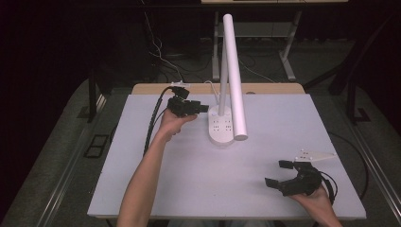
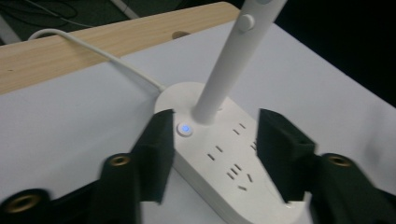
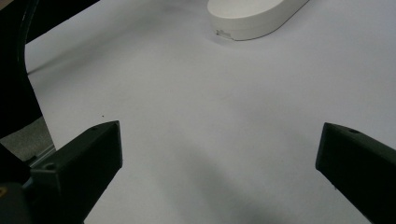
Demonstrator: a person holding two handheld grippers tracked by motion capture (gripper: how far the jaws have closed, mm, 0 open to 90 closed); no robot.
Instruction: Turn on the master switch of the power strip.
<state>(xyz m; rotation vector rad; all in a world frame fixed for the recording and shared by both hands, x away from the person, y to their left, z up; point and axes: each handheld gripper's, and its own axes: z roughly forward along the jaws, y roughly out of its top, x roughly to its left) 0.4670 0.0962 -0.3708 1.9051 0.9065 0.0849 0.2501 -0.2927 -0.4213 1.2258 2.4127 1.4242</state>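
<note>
White desk lamp (image 1: 226, 85) stands at the far middle of the table (image 1: 189, 175), its oval base (image 1: 221, 126) flat on the white top and its slim post upright, with the long tube head sloping down over the near end of the base. Socket slots (image 2: 236, 170) mark the top of the base, and a small round button (image 2: 185, 129) beside the foot of the post glows blue. A white cord (image 2: 100, 53) runs from the far end of the base toward the wooden strip behind it. The left tool (image 1: 204, 108) sits just left of the base, pointing at it; in the left gripper view its jaws stand apart on either side of the base's far end, one jaw tip right beside the lit button, holding nothing. The right tool (image 1: 279, 174) rests well to the near right of the base, held in the person's right hand (image 1: 314, 201), jaws spread wide and empty above the bare table.
</note>
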